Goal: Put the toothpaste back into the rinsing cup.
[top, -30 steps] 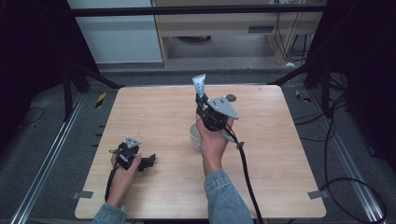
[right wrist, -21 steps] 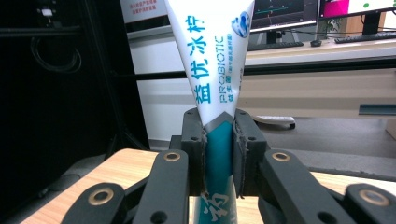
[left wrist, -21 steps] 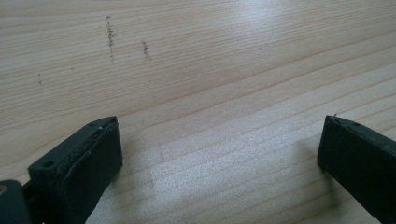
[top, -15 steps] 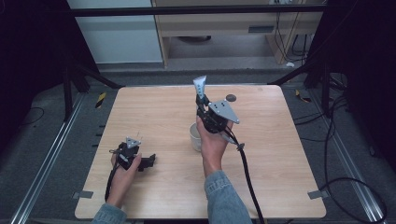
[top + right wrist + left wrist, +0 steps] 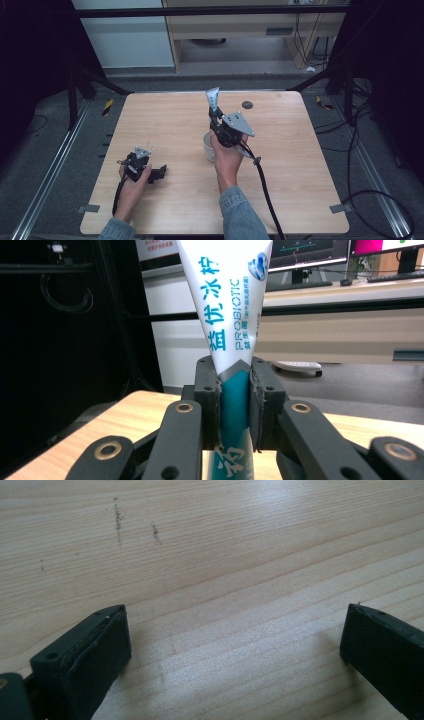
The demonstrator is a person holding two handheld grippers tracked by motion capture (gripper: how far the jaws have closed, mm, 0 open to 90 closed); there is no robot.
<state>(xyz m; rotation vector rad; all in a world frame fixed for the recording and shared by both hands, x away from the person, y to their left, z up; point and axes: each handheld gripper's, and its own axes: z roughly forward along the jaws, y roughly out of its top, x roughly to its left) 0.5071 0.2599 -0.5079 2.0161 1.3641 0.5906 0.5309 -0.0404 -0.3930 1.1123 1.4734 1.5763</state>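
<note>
Clearly mid-carry: right claw [image 5: 217, 113] clamped on a toothpaste tube [image 5: 213, 99], pads pinching the teal lower part of the body, seen close in the right gripper view as right claw [image 5: 235, 410] squeezing the tube [image 5: 227, 305] from both sides. Held upright, flat crimped end at the top, white upper body with blue lettering rising above the jaws; cap end hidden below the grip, so impossible to tell whether capped. Raised above the desk [image 5: 165, 120] rather than resting on it, just over and beside a white cup [image 5: 209, 147] that stands partly hidden behind the right hand [image 5: 229, 161]. Probably kept vertical so as to drop cleanly into that cup, standing on end; gripped low on the body to leave the long top free and keep the tube from swinging. Small dark round thing [image 5: 247, 105] lying apart near the desk's far edge, perhaps a cap, too small to say. Left claw [image 5: 159, 174] lying low on the near left of the desk, well apart from the cup, jaws wide apart with only bare wood between them, as the left gripper view shows across the desk [image 5: 225, 555]; seemingly parked out of the way, ready to steady the cup if needed.
</note>
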